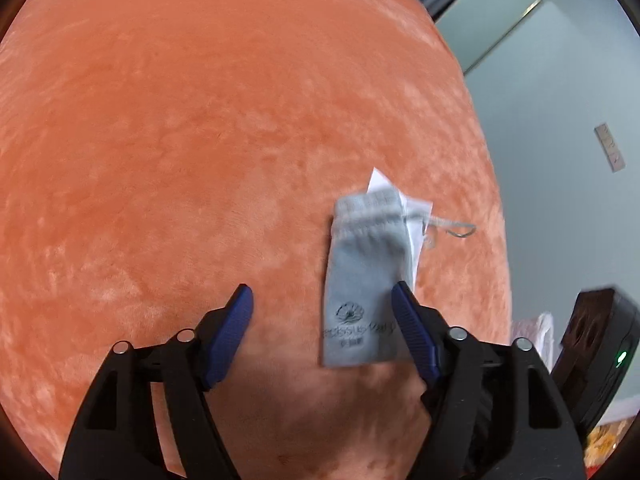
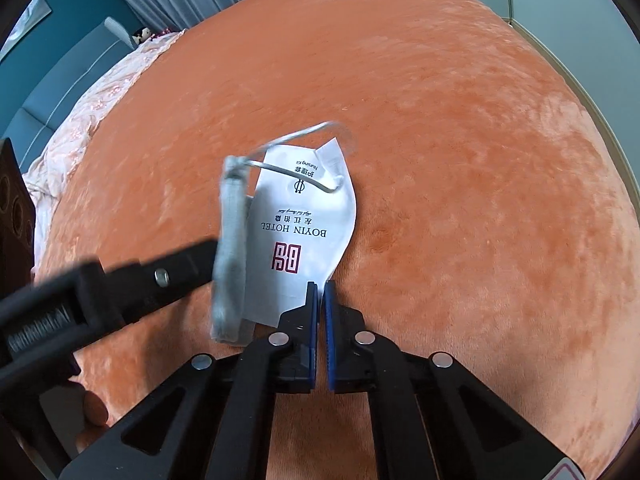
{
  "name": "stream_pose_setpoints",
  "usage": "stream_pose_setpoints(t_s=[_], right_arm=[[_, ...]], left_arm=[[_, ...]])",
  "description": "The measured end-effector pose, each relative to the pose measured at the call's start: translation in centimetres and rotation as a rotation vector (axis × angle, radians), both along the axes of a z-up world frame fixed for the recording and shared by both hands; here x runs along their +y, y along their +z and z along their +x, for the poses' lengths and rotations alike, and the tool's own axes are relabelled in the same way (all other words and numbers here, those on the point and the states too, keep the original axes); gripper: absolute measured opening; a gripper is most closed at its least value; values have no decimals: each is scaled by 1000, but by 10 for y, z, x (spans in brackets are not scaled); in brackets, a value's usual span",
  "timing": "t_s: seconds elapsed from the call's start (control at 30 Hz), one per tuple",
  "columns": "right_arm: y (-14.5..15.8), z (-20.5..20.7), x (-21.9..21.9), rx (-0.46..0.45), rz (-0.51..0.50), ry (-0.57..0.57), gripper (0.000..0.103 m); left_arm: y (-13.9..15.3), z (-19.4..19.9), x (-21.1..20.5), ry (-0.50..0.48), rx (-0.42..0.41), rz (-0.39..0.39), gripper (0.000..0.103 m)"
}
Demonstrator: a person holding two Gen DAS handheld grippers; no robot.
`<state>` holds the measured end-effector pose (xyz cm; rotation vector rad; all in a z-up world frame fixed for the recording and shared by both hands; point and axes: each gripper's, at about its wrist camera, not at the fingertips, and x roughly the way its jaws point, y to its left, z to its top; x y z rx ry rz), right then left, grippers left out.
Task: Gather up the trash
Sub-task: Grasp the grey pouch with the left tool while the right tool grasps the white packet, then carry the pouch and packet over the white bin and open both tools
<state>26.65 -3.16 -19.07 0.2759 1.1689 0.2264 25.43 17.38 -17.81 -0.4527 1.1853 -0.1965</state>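
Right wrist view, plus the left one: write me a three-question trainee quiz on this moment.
1. True or false: the right tool is shut on the packet.
2. Which hotel name is printed on the packet? A: Boyin. B: Hilton. C: Marriott.
3. Fill in: the left tool, close to the pouch, is ___ (open or shut).

Key: 1 true; 2 A; 3 open.
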Motion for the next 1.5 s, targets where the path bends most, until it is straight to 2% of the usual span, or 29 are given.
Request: stream_pose_setpoints(t_s=[0.07,0.2,0.27,0.33,0.4,0.5,0.7,0.9,1.23,1.5], right_arm=[[1,-3,-4,-1,10,-15,3],[2,-11,-12,2,20,-38,2],[4,-16,-16,-2,21,-49,1],[9,-21,-22,-10,23,-57,1],[15,-27,-28,-18,27,-71,1],[25,-36,-40,-33,40,-100,1],[55,-59,-73,-91,47,-161,1],[93,-86,-112,-170,50,-222,1],[157,-133,-173,-336,56,-320,1],[181,-171,-240,-402,36,-450,1]], left_arm=[[-2,4,-7,-24,16,-23,68],[-7,8,-23,-49,22,-14,67],[-7,10,-32,-79,14,-1,50],[-8,9,-39,-107,27,-27,25],[-6,7,-42,-116,21,-26,14],[3,-1,-46,-134,3,-33,5],[34,-20,-63,-160,-50,-35,4],[76,-42,-90,-221,-121,-37,4],[136,-86,-169,-378,-238,-1,4],[161,-117,-243,-524,-301,16,4]])
